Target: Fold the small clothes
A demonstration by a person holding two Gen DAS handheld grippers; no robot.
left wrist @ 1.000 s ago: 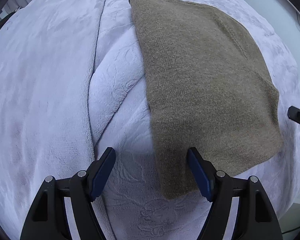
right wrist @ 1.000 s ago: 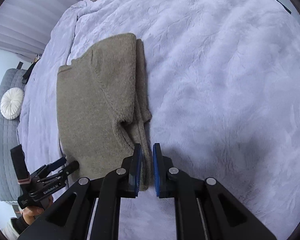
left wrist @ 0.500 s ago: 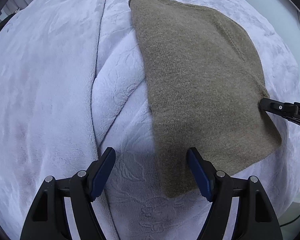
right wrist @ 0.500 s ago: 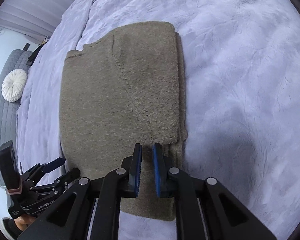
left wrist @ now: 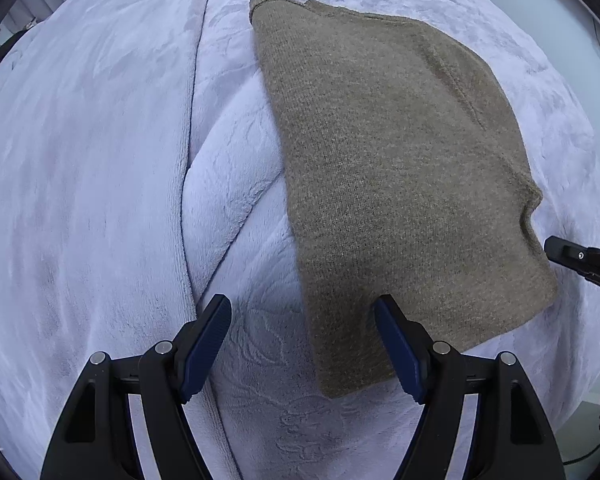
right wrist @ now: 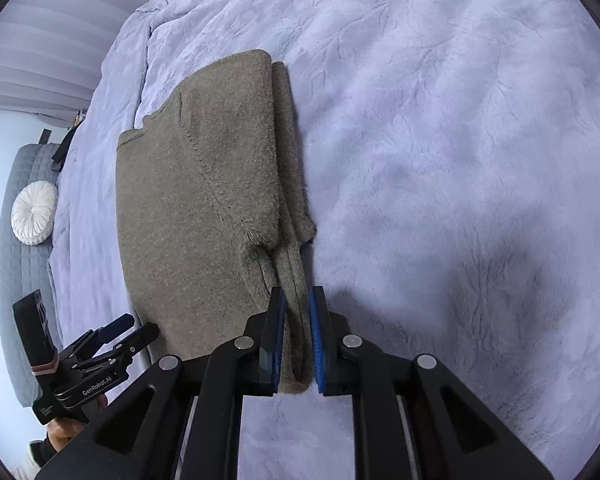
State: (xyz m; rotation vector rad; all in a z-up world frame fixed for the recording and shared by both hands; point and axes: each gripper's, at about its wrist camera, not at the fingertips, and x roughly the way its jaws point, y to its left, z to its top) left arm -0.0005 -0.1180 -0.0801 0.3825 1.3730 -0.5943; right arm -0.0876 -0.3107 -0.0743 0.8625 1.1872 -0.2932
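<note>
On the blanket point(left wrist: 100, 160) we saw the sweater point(left wrist: 400, 160) folded flat. Right gripper point(right wrist: 297, 332), jaws just widening, pinched its near edge; left gripper point(left wrist: 302, 344) hung wide apart, empty, above its corner.

The bed point(right wrist: 440, 152) lies open and bare on the far side of the folded sweater point(right wrist: 196, 208), so a gripper can pass there; on the near side, a raised blanket fold point(left wrist: 188, 184) crosses the way
</note>
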